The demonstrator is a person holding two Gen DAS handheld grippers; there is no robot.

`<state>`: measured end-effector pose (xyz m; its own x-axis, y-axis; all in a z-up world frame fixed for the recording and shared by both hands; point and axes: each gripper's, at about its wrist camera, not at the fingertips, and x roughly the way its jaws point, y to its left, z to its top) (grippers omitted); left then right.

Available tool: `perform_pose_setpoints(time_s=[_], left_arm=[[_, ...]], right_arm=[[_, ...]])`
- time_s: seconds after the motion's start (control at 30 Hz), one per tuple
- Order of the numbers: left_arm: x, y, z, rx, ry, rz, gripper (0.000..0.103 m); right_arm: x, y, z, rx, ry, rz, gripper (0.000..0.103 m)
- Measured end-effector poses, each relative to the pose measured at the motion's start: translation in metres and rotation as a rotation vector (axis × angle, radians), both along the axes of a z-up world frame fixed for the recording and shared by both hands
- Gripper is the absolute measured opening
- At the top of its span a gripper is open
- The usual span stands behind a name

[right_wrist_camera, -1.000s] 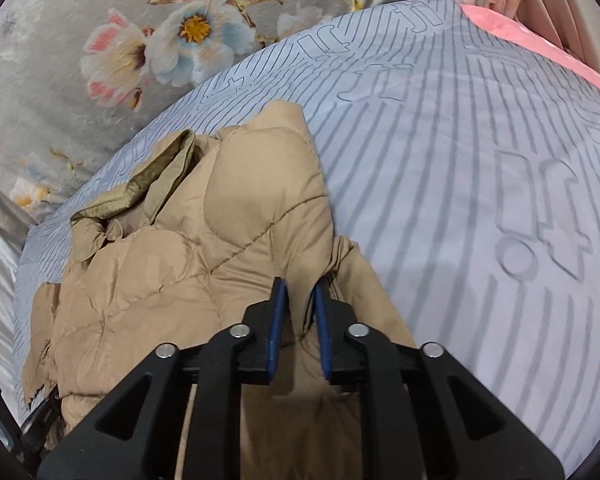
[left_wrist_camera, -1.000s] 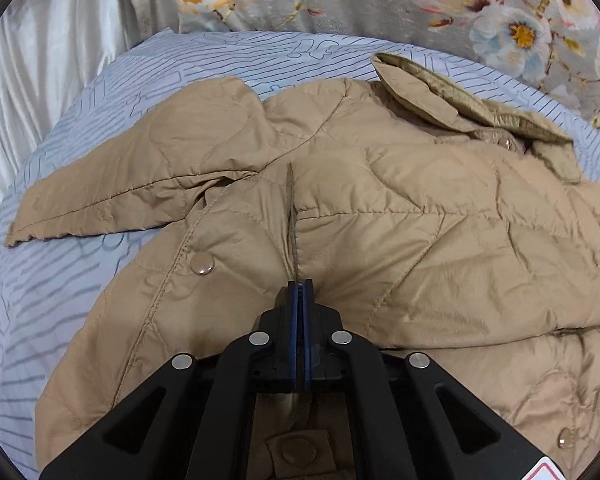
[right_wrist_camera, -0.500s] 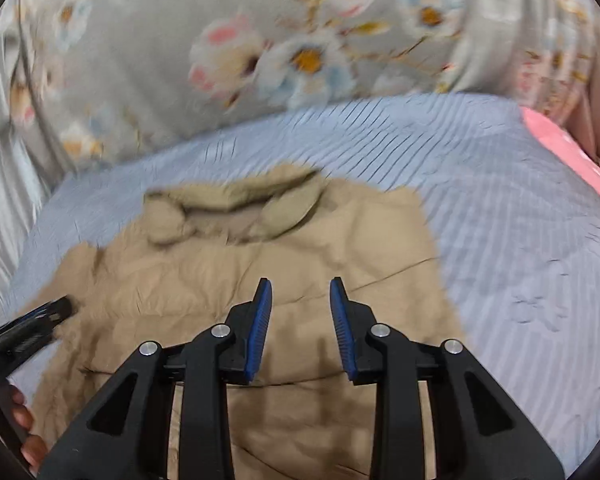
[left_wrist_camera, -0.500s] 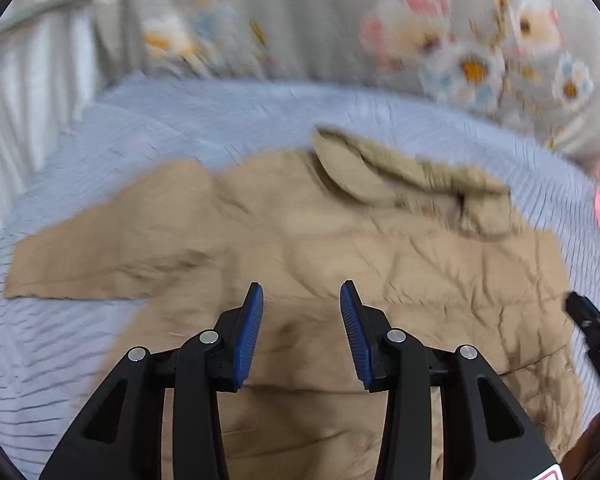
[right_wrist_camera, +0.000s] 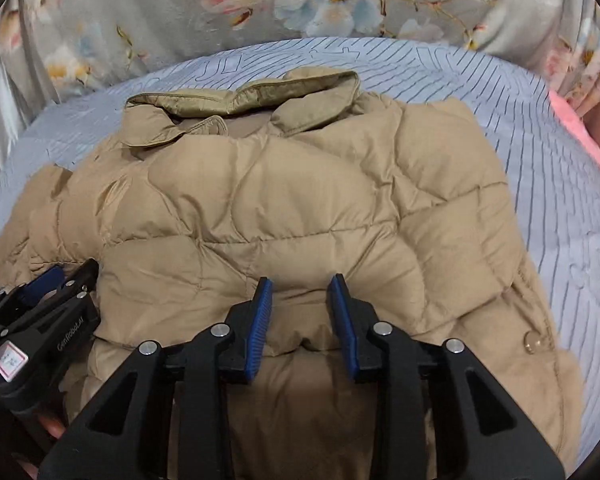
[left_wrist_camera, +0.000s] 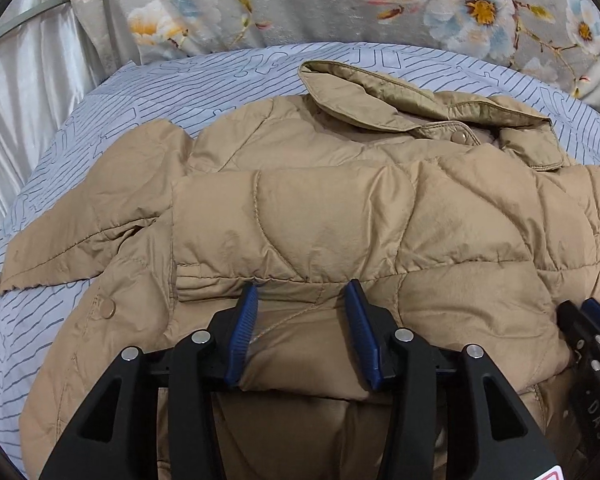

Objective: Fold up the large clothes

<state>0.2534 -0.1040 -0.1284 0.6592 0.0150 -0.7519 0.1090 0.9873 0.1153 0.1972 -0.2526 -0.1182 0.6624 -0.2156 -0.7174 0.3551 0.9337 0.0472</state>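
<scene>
A tan quilted jacket [left_wrist_camera: 340, 220] lies on the bed with its collar [left_wrist_camera: 400, 92] at the far side and one sleeve [left_wrist_camera: 92, 220] spread out to the left. A panel is folded across its front. My left gripper [left_wrist_camera: 302, 286] is at the near folded edge, its jaws opening, with puffy fabric lying between the blue pads. My right gripper [right_wrist_camera: 302, 280] stands partly open over the same edge of the jacket [right_wrist_camera: 280, 200], a bulge of fabric between its pads. Each gripper shows in the other's view: the right gripper [left_wrist_camera: 592, 320] and the left gripper [right_wrist_camera: 56, 280].
The striped pale-blue bed sheet [left_wrist_camera: 180, 80] runs round the jacket. Floral fabric [left_wrist_camera: 380, 0] rises behind the bed, with a white curtain [left_wrist_camera: 20, 100] at the left. A pink item [right_wrist_camera: 580, 136] lies at the bed's right edge. A metal snap [right_wrist_camera: 534, 340] shows on the jacket's right side.
The left gripper was shut on a pinch of jacket fabric and has let go and opened. The right gripper has widened. Both swung round to face the collar; a panel now lies folded across the front.
</scene>
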Motion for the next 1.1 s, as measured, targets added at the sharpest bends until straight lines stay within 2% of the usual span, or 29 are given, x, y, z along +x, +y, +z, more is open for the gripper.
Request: perform_pose_setpoints(time_s=[0.17, 0.23, 0.3, 0.4, 0.53, 0.67, 0.73, 0.77, 0.8, 0.87, 0.9, 1.03, 1.1], left_arm=[[-0.001, 0.019, 0.010, -0.089, 0.012, 0.027, 0.051], [-0.006, 0.038, 0.020, -0.145, 0.031, 0.060, 0.052], [-0.012, 0.064, 0.032, -0.212, 0.045, 0.092, 0.060], [-0.020, 0.123, 0.049, -0.268, 0.033, 0.175, 0.065], [-0.017, 0.233, 0.055, -0.280, 0.025, 0.364, 0.068], [-0.012, 0.347, 0.043, -0.265, 0.029, 0.611, 0.067], [-0.008, 0.397, 0.032, -0.261, 0.048, 0.711, 0.067], [-0.006, 0.415, 0.027, -0.279, 0.069, 0.743, 0.067], [-0.005, 0.437, 0.018, -0.335, 0.086, 0.775, 0.067], [-0.006, 0.462, 0.009, -0.415, 0.099, 0.815, 0.067], [-0.008, 0.472, 0.007, -0.465, 0.078, 0.825, 0.067], [-0.007, 0.480, 0.007, -0.545, 0.055, 0.820, 0.067], [-0.002, 0.486, 0.008, -0.557, 0.053, 0.821, 0.067]], right_arm=[[-0.004, 0.017, 0.027, 0.084, -0.074, 0.029, 0.030], [0.002, 0.027, 0.026, 0.070, -0.069, 0.048, 0.030], [0.015, 0.036, 0.009, 0.082, -0.017, 0.074, 0.030], [0.018, 0.049, 0.000, 0.004, 0.005, 0.060, 0.030], [0.001, 0.064, 0.014, 0.018, -0.032, 0.063, 0.031], [-0.026, 0.094, 0.028, -0.011, -0.080, 0.098, 0.031], [-0.043, 0.108, 0.034, 0.001, -0.099, 0.121, 0.036], [-0.052, 0.116, 0.035, 0.014, -0.103, 0.132, 0.036], [-0.057, 0.119, 0.036, 0.020, -0.103, 0.139, 0.036], [-0.066, 0.129, 0.035, 0.029, -0.102, 0.155, 0.036], [-0.071, 0.136, 0.035, 0.027, -0.099, 0.167, 0.036], [-0.082, 0.150, 0.037, 0.018, -0.095, 0.187, 0.038], [-0.085, 0.153, 0.037, 0.017, -0.093, 0.187, 0.039]])
